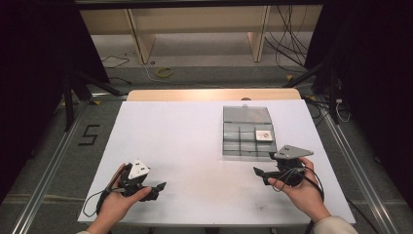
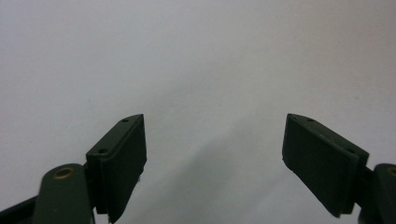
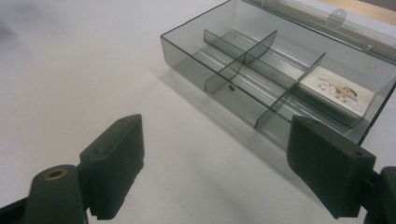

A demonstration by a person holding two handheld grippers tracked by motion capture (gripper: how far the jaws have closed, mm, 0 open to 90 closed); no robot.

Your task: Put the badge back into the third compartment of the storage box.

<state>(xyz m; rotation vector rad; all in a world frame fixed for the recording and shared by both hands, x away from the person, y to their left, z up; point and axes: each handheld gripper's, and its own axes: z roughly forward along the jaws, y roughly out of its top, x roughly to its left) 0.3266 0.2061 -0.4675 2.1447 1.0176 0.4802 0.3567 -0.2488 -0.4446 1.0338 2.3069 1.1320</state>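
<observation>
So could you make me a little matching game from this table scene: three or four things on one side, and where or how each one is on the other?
Things:
1. smoky clear plastic divided box
2. small white printed card
3. left gripper
4. right gripper

Places or states:
A. lying in a compartment
B. open, near the box's front edge
C. lid swung back, on the white table
D. open over bare table, far from the box

Pairs: 1-C, 2-A, 3-D, 4-B
</observation>
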